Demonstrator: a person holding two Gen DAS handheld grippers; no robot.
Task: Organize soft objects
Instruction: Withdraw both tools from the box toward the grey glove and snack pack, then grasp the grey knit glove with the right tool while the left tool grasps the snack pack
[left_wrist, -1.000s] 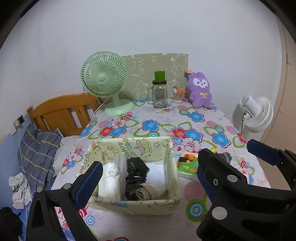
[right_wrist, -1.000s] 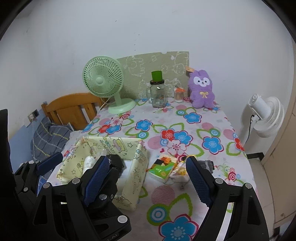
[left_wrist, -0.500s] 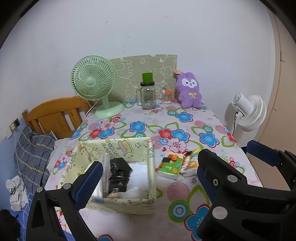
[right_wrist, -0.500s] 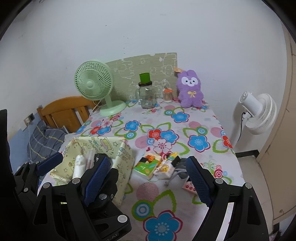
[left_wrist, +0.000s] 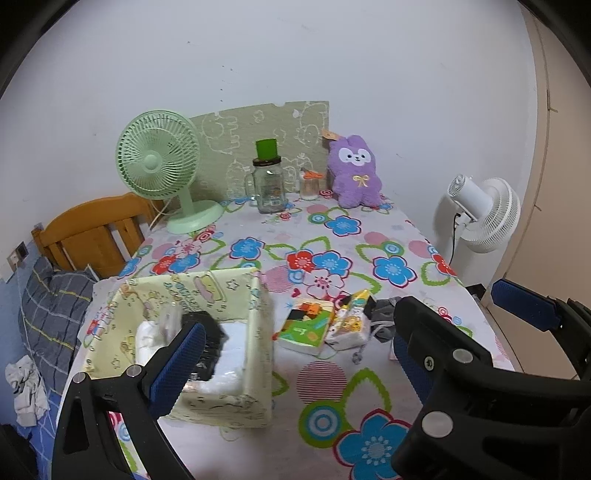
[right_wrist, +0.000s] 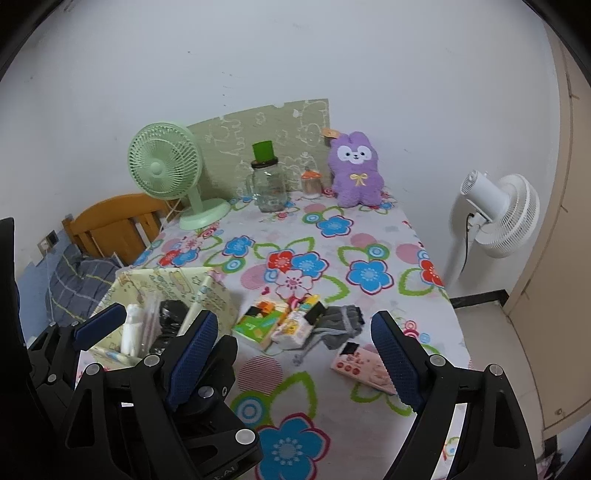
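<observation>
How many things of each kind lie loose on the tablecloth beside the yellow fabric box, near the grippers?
Tissue packs: 2, green tissue pack and yellow-white tissue pack
Grey cloth items: 1, grey cloth
Flat pink packs: 1, pink pack
Total: 4

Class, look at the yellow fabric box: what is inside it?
In the box: a white roll, a black bundle, white packs. Its walls and the left tool hide the rest.

The fabric box (left_wrist: 221, 343) sat on the table (left_wrist: 332, 387), left of the tissue packs (left_wrist: 325, 325). Socks (right_wrist: 341, 325) lay right of those. The plush (left_wrist: 356, 171) stood behind, by the wall.
</observation>
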